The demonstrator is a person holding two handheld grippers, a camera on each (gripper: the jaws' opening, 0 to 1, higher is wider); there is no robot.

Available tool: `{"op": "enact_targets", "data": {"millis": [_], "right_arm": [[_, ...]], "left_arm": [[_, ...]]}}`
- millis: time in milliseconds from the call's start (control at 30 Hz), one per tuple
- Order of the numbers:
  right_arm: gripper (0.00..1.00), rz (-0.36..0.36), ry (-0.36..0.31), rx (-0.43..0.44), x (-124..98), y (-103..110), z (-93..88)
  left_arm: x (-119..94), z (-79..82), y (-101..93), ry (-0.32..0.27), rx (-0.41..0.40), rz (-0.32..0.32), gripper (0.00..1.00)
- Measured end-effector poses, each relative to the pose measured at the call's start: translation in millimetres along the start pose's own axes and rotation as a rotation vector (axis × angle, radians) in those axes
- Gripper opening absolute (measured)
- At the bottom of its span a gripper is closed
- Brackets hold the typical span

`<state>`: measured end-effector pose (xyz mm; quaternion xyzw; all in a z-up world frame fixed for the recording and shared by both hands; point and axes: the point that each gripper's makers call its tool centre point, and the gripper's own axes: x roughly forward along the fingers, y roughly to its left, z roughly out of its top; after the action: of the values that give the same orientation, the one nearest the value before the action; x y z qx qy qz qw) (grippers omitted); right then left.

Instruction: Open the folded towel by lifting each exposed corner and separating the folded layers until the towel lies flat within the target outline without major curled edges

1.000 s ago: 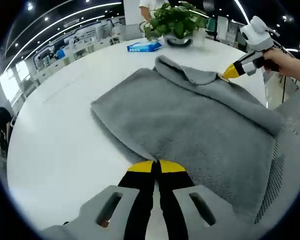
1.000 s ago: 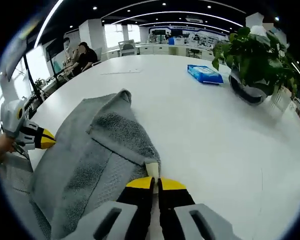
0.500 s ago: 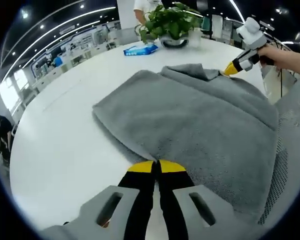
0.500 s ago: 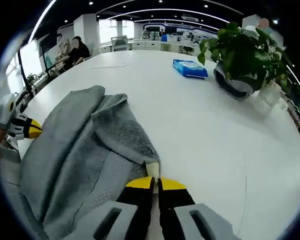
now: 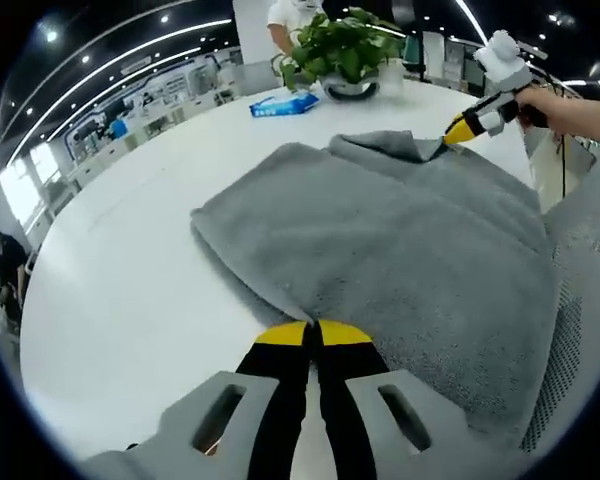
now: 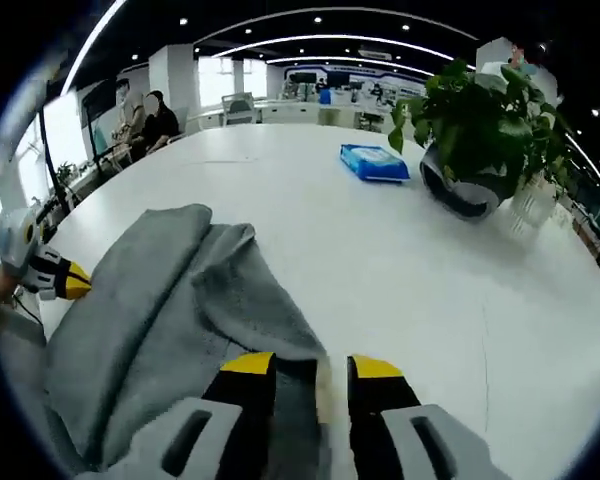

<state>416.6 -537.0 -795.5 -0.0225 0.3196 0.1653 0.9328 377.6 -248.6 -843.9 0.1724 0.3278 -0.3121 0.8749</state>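
Observation:
A grey towel (image 5: 380,240) lies spread over the white table (image 5: 110,270), with a loose fold still standing at its far edge. My left gripper (image 5: 313,332) is shut on the towel's near corner. My right gripper (image 6: 311,365) stands open, and the towel's (image 6: 150,300) far corner lies slack between its jaws. In the left gripper view the right gripper (image 5: 458,130) sits at that far fold, held by a hand. In the right gripper view the left gripper (image 6: 75,283) shows at the towel's opposite end.
A potted plant (image 6: 480,120) and a blue pack of wipes (image 6: 373,163) stand on the table (image 6: 430,290) beyond the towel. The plant (image 5: 345,45) and pack (image 5: 283,103) also appear behind the towel. A mesh chair (image 5: 565,340) is by the towel's right side. People sit in the background.
My right gripper has opened and let go of the towel corner it pinched. The raised fold at that end has sunk lower. My left gripper stays shut on its corner.

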Motion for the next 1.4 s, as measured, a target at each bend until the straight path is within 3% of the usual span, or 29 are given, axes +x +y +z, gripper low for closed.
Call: {"op": "enact_targets", "data": {"millis": [67,100,167,300,367,400,500,633,767,933,1067,1400], "right_arm": [[0.16,0.052,0.002,-0.056,4.0,17.7,8.5],[0.12,0.099,0.025,-0.153,12.9,37.8,12.9],[0.11,0.129,0.062,-0.250,26.0,56.8,12.0],[0.12,0.146,0.116,-0.288,44.4,74.3,4.7],[0.08,0.078,0.180,-0.360,50.6,63.5,-4.1],[0.00,0.067,0.185,-0.381,51.7,60.7,-4.7],[0.00,0.099,0.171,-0.320,50.5,62.1,-2.2],[0.00,0.059,0.131,-0.347,42.3,45.7,15.2],[0.00,0.001,0.090,-0.329,36.6,15.0,40.4],[0.00,-0.055,0.098,-0.293,44.8,-23.6,55.0],[0.00,-0.083,0.138,-0.317,62.2,-47.0,56.7],[0.00,-0.093,0.239,-0.307,89.9,-54.8,34.9]], "left_arm": [[0.1,0.5,-0.5,0.000,0.005,0.003,0.01],[0.1,0.6,-0.5,0.001,0.005,0.003,0.01],[0.5,0.8,-0.4,-0.001,0.003,0.004,0.01],[0.5,1.0,-0.4,-0.005,-0.003,0.002,0.01],[1.1,0.9,-0.3,-0.007,-0.006,0.002,0.01],[1.3,0.9,-0.2,-0.008,-0.005,0.002,0.01],[2.0,1.0,-0.3,-0.008,-0.002,0.002,0.01],[2.8,0.9,-0.5,-0.006,-0.006,0.000,0.01],[3.4,0.8,-0.5,-0.006,-0.010,0.000,0.01],[3.9,0.7,-0.3,-0.008,-0.012,-0.001,0.01],[3.9,0.7,0.0,-0.011,-0.018,-0.002,0.01],[3.2,0.4,0.9,-0.022,-0.034,-0.008,0.01]]}}
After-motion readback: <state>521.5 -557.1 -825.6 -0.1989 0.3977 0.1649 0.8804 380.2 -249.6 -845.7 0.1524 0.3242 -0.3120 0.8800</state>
